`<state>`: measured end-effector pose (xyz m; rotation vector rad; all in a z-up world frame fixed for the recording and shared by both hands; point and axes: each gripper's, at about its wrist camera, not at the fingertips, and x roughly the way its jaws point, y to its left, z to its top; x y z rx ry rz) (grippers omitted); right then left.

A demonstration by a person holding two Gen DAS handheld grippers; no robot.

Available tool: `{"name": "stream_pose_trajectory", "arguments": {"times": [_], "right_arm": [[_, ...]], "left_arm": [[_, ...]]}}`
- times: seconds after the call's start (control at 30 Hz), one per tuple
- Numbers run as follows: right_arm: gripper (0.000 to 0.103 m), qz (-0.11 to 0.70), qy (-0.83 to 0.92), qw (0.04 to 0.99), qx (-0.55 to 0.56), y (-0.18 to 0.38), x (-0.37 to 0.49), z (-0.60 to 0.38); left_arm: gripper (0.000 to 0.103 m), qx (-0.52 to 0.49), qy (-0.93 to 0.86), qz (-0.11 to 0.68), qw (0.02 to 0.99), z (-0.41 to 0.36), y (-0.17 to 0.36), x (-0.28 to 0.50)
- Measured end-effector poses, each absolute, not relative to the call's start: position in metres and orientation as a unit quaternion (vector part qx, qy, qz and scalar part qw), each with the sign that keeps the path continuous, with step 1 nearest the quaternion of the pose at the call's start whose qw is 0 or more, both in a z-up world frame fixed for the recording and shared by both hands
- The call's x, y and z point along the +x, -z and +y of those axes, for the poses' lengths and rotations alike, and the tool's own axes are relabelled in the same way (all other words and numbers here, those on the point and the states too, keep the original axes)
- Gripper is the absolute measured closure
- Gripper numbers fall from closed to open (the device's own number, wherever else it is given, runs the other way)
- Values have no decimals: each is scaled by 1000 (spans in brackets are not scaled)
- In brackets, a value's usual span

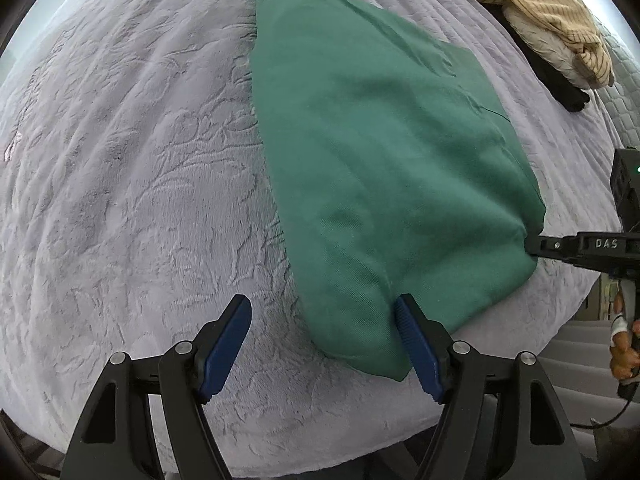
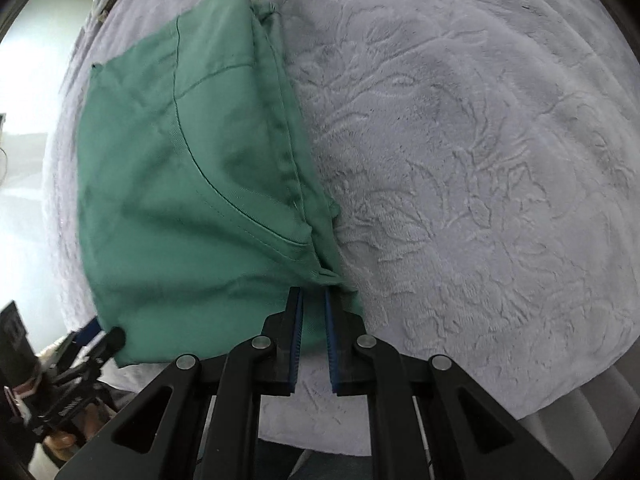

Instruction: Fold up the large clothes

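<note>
Here the right gripper (image 2: 313,294) has its two blue pads squeezed almost together on the near corner of the green garment (image 2: 192,184). The cloth sits pinched between them. From the left wrist view, the right gripper (image 1: 534,246) bites the same green garment (image 1: 372,152) at its right edge. The left gripper (image 1: 323,312) has let go. Its fingers (image 1: 416,344) stand wide apart over the other near corner, and nothing is squeezed between them.

The garment is plain green cloth, folded over on itself, so it looks thick and puffy. It has a long curved seam and a straight stitched edge with little gathers. It lies flat on the bed, close to the near edge.

White letters on the arm of the right gripper read "DAS".

The bed is covered by a soft pale lilac blanket (image 1: 120,160) with leaf and flower shapes pressed into it. Far away at the back of the bed sits a pile of other clothes (image 1: 548,28): a tan striped one on top, a white crinkly one and a black one under it. A hand (image 1: 624,344) holds the handle of the right gripper.
</note>
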<state>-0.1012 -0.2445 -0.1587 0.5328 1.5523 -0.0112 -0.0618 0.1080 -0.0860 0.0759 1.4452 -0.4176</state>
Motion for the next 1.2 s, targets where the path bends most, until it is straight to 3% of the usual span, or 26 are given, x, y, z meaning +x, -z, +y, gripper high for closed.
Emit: {"name": "stream_pose_trajectory", "arguments": {"times": [0.13,1.2], "right_arm": [[93,698,10,677,233,165,-99,-240],[89,702,38,672,232,153,-70,-246]], "left_arm": [[18,42,177,658,731,107,85,-60],[18,78,145,670,724,113,59,-54]]}}
